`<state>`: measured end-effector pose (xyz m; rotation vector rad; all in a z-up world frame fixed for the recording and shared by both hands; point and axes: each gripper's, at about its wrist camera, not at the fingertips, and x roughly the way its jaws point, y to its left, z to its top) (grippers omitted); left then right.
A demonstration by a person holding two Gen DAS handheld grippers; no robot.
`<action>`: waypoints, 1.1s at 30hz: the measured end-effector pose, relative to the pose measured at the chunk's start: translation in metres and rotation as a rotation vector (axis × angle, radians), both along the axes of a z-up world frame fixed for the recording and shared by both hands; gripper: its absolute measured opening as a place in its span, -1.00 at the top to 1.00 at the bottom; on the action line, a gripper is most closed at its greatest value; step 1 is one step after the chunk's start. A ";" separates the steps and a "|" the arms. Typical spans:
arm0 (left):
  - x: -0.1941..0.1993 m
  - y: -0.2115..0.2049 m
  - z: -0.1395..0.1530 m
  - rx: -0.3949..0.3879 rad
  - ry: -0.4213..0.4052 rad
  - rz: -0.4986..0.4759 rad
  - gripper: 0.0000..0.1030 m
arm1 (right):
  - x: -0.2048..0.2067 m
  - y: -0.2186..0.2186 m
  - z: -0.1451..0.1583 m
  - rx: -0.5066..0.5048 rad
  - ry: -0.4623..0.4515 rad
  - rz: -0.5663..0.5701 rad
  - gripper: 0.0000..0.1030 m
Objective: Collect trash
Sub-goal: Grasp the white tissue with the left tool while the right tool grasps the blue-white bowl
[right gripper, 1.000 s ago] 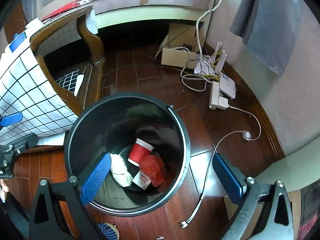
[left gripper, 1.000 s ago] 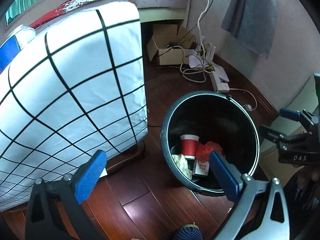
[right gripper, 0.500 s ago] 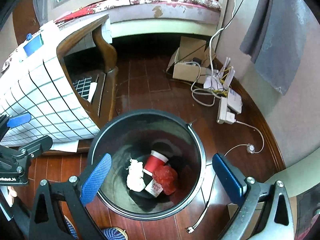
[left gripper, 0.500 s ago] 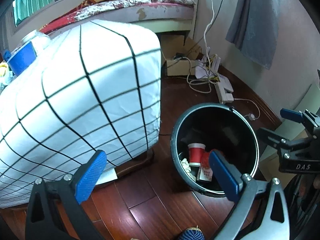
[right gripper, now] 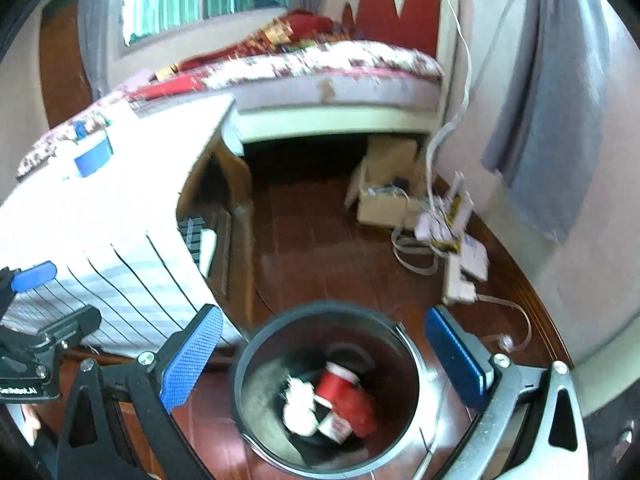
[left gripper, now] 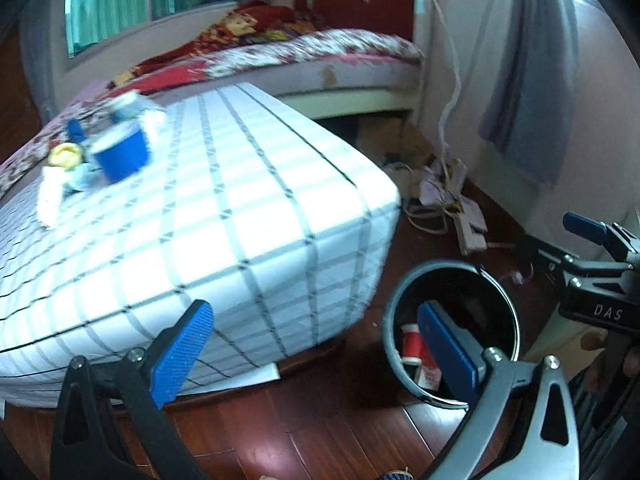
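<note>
left gripper (left gripper: 316, 344) and right gripper (right gripper: 320, 356), both shown with jaws spread wide and nothing held between them; the black bin (right gripper: 256, 344) was seen directly below and ahead of the right gripper, and low to the right of the left gripper, with a red cup (right gripper: 334, 384), white crumpled paper (right gripper: 298, 400) and a red wrapper (right gripper: 360, 408) already lying in it; the remaining trash was seen on the checked tablecloth (left gripper: 240, 208), far ahead and to the left of the left gripper: a blue cup (left gripper: 120, 152) standing upright, a yellow item (left gripper: 64, 154) just beside it, and pale crumpled paper (left gripper: 54, 192) nearer the cloth's edge, all blurred; the left gripper was judged the nearer, so that the coming reach would run forward and leftward across the cloth; the cup's long axis stood vertical, favouring a sideways pinch.
</note>
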<state>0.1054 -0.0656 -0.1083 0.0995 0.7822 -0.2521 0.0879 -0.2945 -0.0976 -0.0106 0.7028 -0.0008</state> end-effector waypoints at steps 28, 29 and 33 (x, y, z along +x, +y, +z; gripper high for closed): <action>0.001 0.222 0.039 -0.041 -0.095 0.403 -0.89 | 0.066 0.241 0.050 0.025 -0.088 0.459 -0.98; 0.002 0.229 0.037 -0.041 -0.087 0.410 -0.87 | 0.070 0.250 0.050 0.020 -0.088 0.471 -0.98; 0.014 0.253 0.033 -0.024 -0.073 0.459 -0.83 | 0.091 0.275 0.046 -0.003 -0.076 0.490 -0.98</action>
